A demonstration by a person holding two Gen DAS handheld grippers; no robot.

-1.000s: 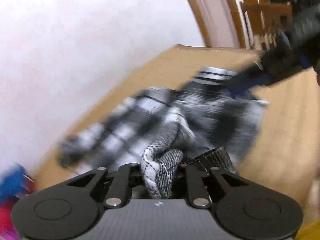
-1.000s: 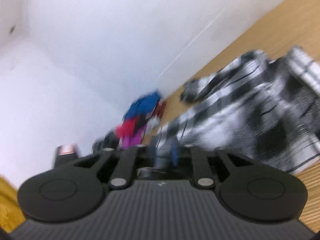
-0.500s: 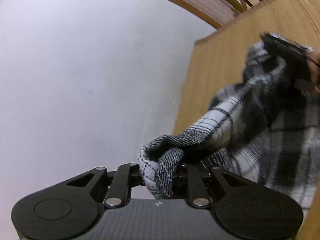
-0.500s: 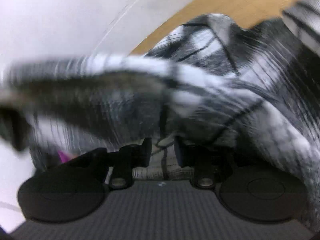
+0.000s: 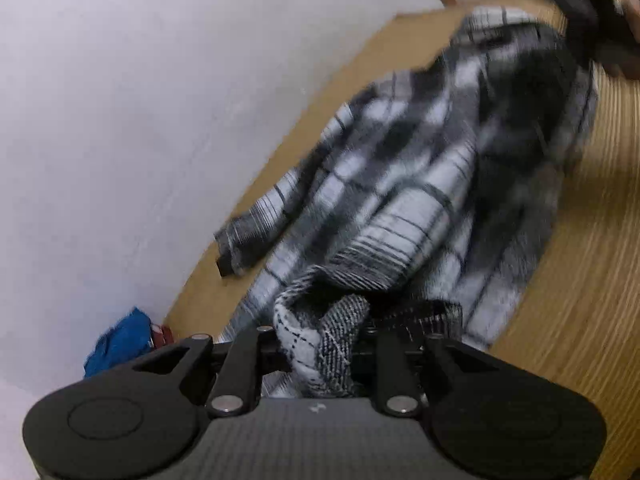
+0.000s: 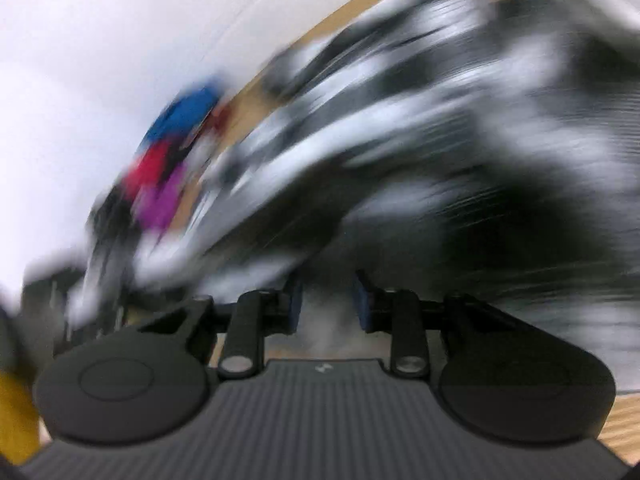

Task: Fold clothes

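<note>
Black-and-white plaid flannel shirt (image 5: 432, 184) spread across the light wooden floor (image 5: 592, 272), one cuffed sleeve reaching toward the floor's edge under the white wall (image 5: 140, 100), far end lifted near the far corner. Bunched hem pinched in the left gripper (image 5: 320, 344), jaws narrow but easing open, cloth wedged between them. In the right wrist view, heavy blur: right gripper (image 6: 326, 300) with blue pads narrowly apart and opening a little, greyish cloth seemingly between them, though grip not certain. Probably the laying-out step, garment being lowered flat before any fold. Next, likely: set both held edges down on the floor, let go cleanly, smooth the body, then take a sleeve inward. Against half a second ago: shirt then stretched taut in the air between both grippers, now mostly down and spread; blue, red and purple clothes pile (image 6: 168, 160) at the wall edge back in sight.
</note>
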